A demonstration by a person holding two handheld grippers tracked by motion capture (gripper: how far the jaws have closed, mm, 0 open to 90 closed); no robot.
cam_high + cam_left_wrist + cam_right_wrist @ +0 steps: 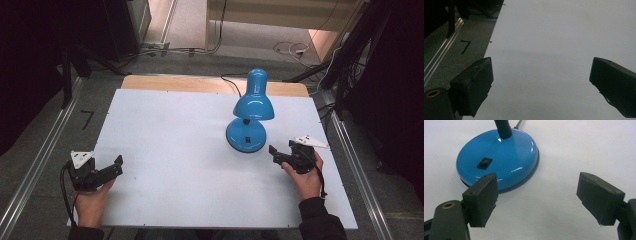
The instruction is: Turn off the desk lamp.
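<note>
High view showed a blue desk lamp (248, 116) standing upright on the white table (170, 150), right of centre toward the far edge, shade tipped toward the person and cord trailing off the back; nothing had hold of it. Right gripper (278, 155) lay near the lamp's round base (245, 136), just to its right, jaws spread wide with nothing between them; right gripper view put the base (499, 157) and its black rocker switch (484, 162) ahead and to the left of the open jaws, apart from both. Left gripper (118, 167) rested at the near left corner, well apart from the lamp, jaws likewise parted over bare table. Judgement: work on the lamp not yet begun; approach, contact and any pressing of the switch or moving of the lamp all left to do.
</note>
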